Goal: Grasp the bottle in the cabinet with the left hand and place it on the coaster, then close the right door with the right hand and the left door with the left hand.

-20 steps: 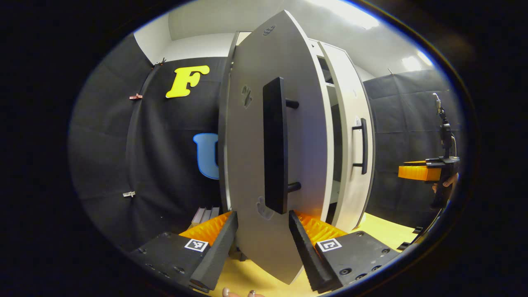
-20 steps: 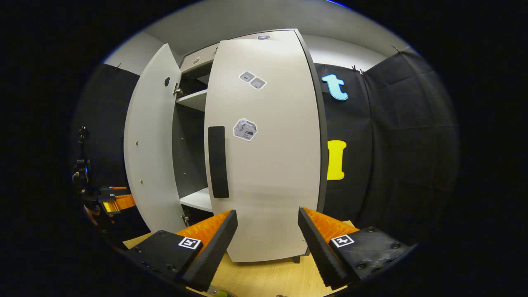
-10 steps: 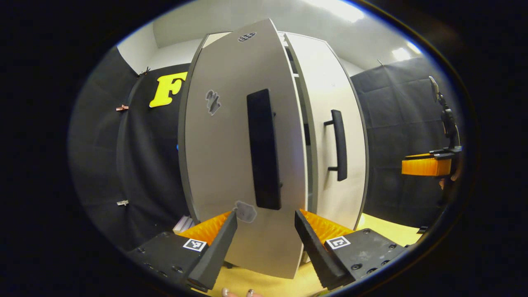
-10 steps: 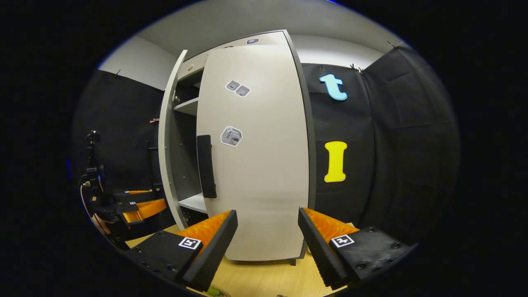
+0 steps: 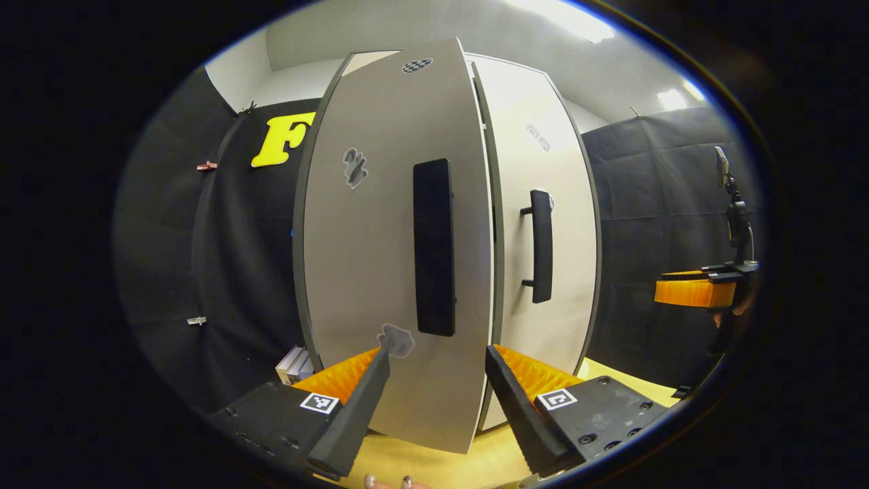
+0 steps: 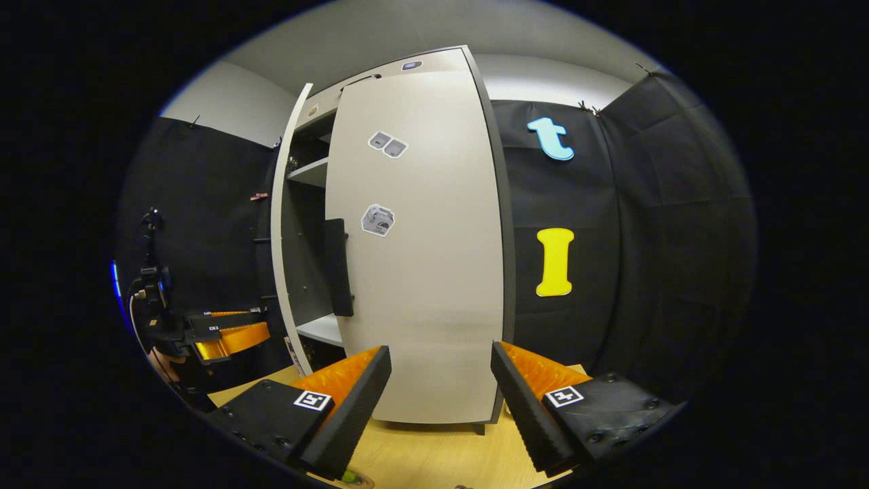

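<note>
Right door [image 6: 421,258] looks shut; left door [image 5: 380,272] nearly closed, a gap left; left tongs [image 5: 434,401] and right tongs [image 6: 441,394] gape, holding nothing

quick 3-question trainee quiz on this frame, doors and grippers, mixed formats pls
1. True or false: in the right gripper view the left door stands fully shut against the cabinet.
2. Multiple choice: what do the fingers of the left gripper hold? A) the left door's handle B) a bottle C) nothing, they stand apart
3. Fill in: the right door carries stickers on its ____ face.

Key
1. False: it stands ajar, with shelves showing in the gap beside the right door.
2. C
3. Outer (front)
</note>
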`<state>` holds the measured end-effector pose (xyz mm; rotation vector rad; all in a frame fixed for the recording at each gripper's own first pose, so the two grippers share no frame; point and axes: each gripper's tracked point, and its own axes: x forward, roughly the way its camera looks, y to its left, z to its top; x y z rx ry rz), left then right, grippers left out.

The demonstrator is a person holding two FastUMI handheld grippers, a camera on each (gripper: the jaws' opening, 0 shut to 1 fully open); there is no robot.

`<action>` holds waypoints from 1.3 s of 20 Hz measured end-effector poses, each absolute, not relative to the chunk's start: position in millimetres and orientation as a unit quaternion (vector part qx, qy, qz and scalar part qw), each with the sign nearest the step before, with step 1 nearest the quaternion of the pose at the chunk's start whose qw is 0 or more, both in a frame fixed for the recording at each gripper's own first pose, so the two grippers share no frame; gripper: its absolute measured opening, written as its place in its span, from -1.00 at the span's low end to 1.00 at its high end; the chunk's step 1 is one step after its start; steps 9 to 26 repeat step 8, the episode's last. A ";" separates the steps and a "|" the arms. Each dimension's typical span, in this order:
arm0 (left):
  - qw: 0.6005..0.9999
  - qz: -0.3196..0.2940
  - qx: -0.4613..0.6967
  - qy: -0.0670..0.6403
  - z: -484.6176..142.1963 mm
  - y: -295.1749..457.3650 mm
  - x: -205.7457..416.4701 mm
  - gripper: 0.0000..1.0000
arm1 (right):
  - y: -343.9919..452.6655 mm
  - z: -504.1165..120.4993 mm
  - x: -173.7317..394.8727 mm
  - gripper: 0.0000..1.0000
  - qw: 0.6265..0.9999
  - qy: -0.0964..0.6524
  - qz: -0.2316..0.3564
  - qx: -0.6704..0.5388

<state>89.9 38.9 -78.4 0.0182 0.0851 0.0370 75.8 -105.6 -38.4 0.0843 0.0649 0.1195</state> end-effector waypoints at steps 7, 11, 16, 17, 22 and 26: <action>0.999 0.032 0.001 0.040 -75.3 47.1 74.2 0.81 | -88.6 -37.6 76.5 0.97 0.995 0.032 0.082 0.036; 0.999 0.033 -0.002 0.040 -75.6 47.5 72.1 0.81 | -87.2 -37.8 76.2 0.97 0.995 0.032 0.083 0.035; 0.999 0.033 -0.002 0.040 -75.6 47.5 72.1 0.81 | -87.2 -37.8 76.2 0.97 0.995 0.032 0.083 0.035; 0.999 0.033 -0.002 0.040 -75.6 47.5 72.1 0.81 | -87.2 -37.8 76.2 0.97 0.995 0.032 0.083 0.035; 0.999 0.033 -0.002 0.040 -75.6 47.5 72.1 0.81 | -87.2 -37.8 76.2 0.97 0.995 0.032 0.083 0.035; 0.999 0.033 -0.002 0.040 -75.6 47.5 72.1 0.81 | -87.2 -37.8 76.2 0.97 0.995 0.032 0.083 0.035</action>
